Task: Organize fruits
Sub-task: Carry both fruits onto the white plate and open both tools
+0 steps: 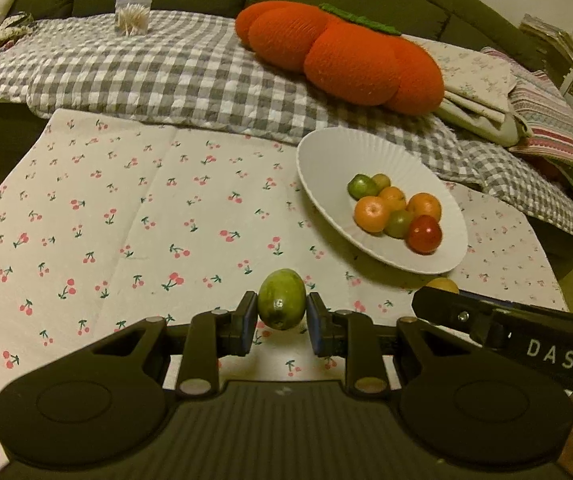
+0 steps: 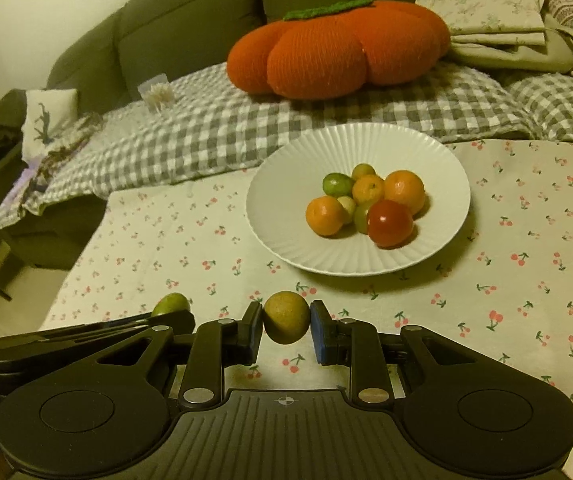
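Observation:
My left gripper (image 1: 281, 316) is shut on a green oval fruit (image 1: 281, 299) and holds it just above the cherry-print cloth (image 1: 126, 220). My right gripper (image 2: 286, 326) is shut on a yellow-brown round fruit (image 2: 286, 322), also low over the cloth. A white ribbed plate (image 1: 334, 152) lies beyond both, to the right in the left view and ahead in the right view (image 2: 286, 168). It holds several fruits: oranges (image 2: 404, 191), small green ones (image 2: 336, 184) and a red one (image 2: 389, 223). The right gripper's body (image 1: 506, 324) shows at the right of the left view.
A big orange pumpkin cushion (image 1: 338, 52) lies on a grey checked blanket (image 1: 146, 76) behind the table. A clear box of cotton swabs (image 1: 132, 16) stands at the back left. Folded cloths (image 1: 526, 92) are piled at the right. A green sofa (image 2: 174, 28) backs it all.

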The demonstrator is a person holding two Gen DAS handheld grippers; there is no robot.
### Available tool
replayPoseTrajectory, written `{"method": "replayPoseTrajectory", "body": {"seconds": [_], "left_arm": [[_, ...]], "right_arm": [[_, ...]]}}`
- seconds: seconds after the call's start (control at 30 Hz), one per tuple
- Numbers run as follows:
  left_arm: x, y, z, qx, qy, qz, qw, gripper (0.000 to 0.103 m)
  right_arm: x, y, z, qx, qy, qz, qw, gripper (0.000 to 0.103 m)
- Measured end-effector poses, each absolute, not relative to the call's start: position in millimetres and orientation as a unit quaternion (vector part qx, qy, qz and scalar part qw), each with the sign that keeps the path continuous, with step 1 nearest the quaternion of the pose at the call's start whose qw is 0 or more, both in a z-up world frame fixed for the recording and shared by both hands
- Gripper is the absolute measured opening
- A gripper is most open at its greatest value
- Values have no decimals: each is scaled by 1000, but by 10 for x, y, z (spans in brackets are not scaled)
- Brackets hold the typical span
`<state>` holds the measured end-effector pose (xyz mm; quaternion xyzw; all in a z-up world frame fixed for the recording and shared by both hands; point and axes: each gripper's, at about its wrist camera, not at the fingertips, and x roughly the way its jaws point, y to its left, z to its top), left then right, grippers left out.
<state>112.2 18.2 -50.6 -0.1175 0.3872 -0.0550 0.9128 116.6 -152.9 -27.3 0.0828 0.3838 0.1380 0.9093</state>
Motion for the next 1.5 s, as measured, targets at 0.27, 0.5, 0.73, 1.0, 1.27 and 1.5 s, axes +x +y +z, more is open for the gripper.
{"method": "replayPoseTrajectory", "body": {"seconds": [0.27, 0.5, 0.73, 1.0, 1.27, 1.5], "left_arm": [[1114, 150, -408, -119, 373, -63, 918, 24], [1201, 178, -358, -125, 367, -64, 920, 24], [1369, 108, -354, -111, 361, -71, 923, 24], [1694, -38, -334, -92, 338, -102, 931, 24], [2048, -131, -470, -89, 329, -138, 930, 24], [2178, -124, -580, -79, 324, -160, 929, 24]], "right_arm": [[1124, -1624, -161, 92, 371, 139, 914, 25], [1157, -1785, -126, 103, 364, 123, 917, 25], [1229, -1988, -105, 120, 357, 101, 921, 25], [1432, -2234, -125, 143, 349, 70, 924, 25], [1659, -2145, -272, 150, 349, 80, 922, 25], [1634, -1713, -371, 30, 319, 96, 943, 25]]}}
